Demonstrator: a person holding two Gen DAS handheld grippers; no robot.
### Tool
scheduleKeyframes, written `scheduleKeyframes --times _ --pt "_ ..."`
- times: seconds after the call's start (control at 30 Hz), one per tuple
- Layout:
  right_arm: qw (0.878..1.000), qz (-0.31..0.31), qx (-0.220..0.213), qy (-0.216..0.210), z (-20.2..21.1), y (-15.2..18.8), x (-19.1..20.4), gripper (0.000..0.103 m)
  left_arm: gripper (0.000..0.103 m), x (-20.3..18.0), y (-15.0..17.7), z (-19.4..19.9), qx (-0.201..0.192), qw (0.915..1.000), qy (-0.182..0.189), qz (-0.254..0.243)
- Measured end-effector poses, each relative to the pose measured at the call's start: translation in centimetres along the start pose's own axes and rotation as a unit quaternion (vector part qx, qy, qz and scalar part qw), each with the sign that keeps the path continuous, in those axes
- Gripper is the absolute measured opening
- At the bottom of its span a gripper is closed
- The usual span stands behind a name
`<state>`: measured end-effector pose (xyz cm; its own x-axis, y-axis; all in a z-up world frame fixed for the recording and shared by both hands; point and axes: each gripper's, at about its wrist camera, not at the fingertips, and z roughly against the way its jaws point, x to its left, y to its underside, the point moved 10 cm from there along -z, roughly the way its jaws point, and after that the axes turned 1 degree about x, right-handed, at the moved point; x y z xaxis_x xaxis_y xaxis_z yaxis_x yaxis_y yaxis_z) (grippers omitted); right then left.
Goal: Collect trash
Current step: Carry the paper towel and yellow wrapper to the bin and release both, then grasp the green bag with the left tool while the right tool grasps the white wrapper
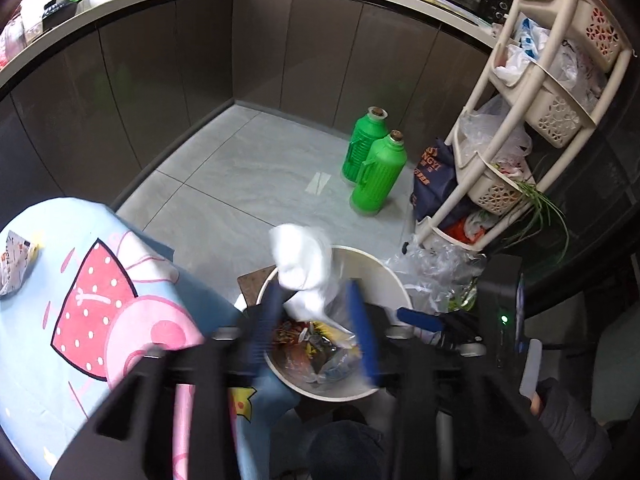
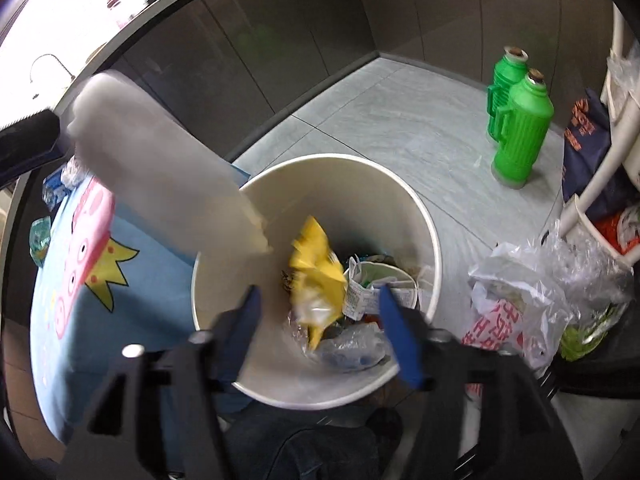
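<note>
A cream round trash bin (image 2: pixel 424 216) stands on the floor, holding wrappers, a paper cup and plastic; it also shows in the left wrist view (image 1: pixel 392 276). My left gripper (image 1: pixel 316 300) is open above the bin, with a crumpled white tissue (image 1: pixel 304 260) blurred between its fingers. My right gripper (image 2: pixel 320 308) is open over the bin, and a yellow wrapper (image 2: pixel 316 272) is blurred in mid-air below it, inside the bin. A blurred white shape (image 2: pixel 160 160) crosses the right wrist view. A printed wrapper (image 1: pixel 16 260) lies on the blue cartoon tablecloth (image 1: pixel 92 280).
Two green thermos flasks (image 1: pixel 372 160) stand on the grey tile floor. A cream basket rack (image 1: pixel 540 100) with plastic bags stands at the right, a dark blue bag (image 1: pixel 434 180) and clear bags (image 2: pixel 532 292) at its foot. Dark cabinets run behind.
</note>
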<state>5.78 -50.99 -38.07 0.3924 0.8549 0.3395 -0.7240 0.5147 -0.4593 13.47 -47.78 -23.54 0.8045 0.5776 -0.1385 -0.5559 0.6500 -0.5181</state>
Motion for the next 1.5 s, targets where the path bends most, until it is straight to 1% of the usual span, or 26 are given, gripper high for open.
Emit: scheduleKeyframes --times 0.03,0.07,0.13,0.17,0.2,0.23,0.27,0.3,0.33,0.47,0.57,0.7,0.83,1.0,1.1,1.17,1.3,1.37,1.43,1.5 --pt "1.000 0.007 -0.001 0.002 0.0 0.0 0.1 0.069 0.054 0.3 0.1 0.0 -0.003 1.0000 -0.004 0.003" --pt "1.000 0.014 -0.002 0.007 0.1 0.1 0.2 0.076 0.056 0.7 0.1 0.0 -0.004 0.9999 -0.009 0.007" --pt "1.000 0.018 -0.009 0.009 0.6 0.0 0.4 0.085 0.063 1.1 0.2 0.2 -0.007 0.9997 -0.015 0.015" --pt "1.000 0.018 -0.013 0.005 0.9 -0.1 0.6 0.087 0.066 1.4 0.2 0.4 -0.011 0.9996 -0.018 0.020" --pt "1.000 0.017 -0.016 0.003 1.2 -0.3 0.7 0.089 0.072 1.7 0.2 0.7 -0.016 0.9993 -0.021 0.025" --pt "1.000 0.017 -0.019 0.001 1.6 -0.4 1.0 0.095 0.078 2.0 0.1 1.0 -0.022 0.9990 -0.024 0.031" --pt "1.000 0.020 -0.022 -0.002 2.0 -0.6 1.3 0.100 0.083 2.5 0.1 1.6 -0.030 0.9983 -0.030 0.039" --pt "0.999 0.022 -0.023 -0.004 2.4 -0.7 1.6 0.099 0.092 2.9 0.1 2.0 -0.036 0.9977 -0.035 0.045" --pt "0.999 0.025 -0.023 -0.008 2.7 -0.9 2.1 0.100 0.094 3.4 0.2 2.7 -0.042 0.9968 -0.042 0.053" --pt "0.999 0.039 -0.026 -0.013 4.4 -1.4 4.5 0.100 0.094 4.7 0.6 4.9 -0.058 0.9946 -0.043 0.075" --pt "0.997 0.057 -0.043 -0.023 6.1 -1.9 7.0 0.100 0.094 5.7 1.2 6.7 -0.066 0.9931 -0.049 0.084" --pt "0.993 0.093 -0.063 -0.036 8.5 -2.7 11.4 0.100 0.094 7.8 2.3 9.8 -0.083 0.9892 -0.061 0.104" --pt "0.988 0.127 -0.076 -0.051 10.3 -3.5 15.9 0.100 0.094 10.9 4.1 13.2 -0.095 0.9829 -0.079 0.136" --pt "0.978 0.172 -0.085 -0.087 11.5 -3.8 22.5 0.100 0.094 16.5 7.3 17.7 -0.107 0.9702 -0.124 0.178" --pt "0.970 0.201 -0.084 -0.105 11.6 -3.9 26.6 0.100 0.094 20.8 9.5 20.5 -0.112 0.9588 -0.156 0.209" --pt "0.966 0.219 -0.081 -0.115 11.4 -3.8 28.9 0.100 0.094 23.9 11.5 22.6 -0.117 0.9489 -0.178 0.233" --pt "0.953 0.260 -0.066 -0.140 10.0 -4.3 34.4 0.100 0.094 30.2 15.2 25.7 -0.114 0.9288 -0.215 0.280" --pt "0.946 0.283 -0.057 -0.148 8.6 -4.9 37.2 0.100 0.094 33.1 16.7 26.7 -0.112 0.9203 -0.227 0.298" --pt "0.941 0.300 -0.050 -0.146 7.1 -5.8 39.2 0.100 0.094 36.2 18.0 27.3 -0.109 0.9118 -0.240 0.315" --pt "0.935 0.325 -0.042 -0.135 4.9 -7.2 41.5 0.100 0.094 39.5 19.0 27.4 -0.104 0.9035 -0.249 0.333"
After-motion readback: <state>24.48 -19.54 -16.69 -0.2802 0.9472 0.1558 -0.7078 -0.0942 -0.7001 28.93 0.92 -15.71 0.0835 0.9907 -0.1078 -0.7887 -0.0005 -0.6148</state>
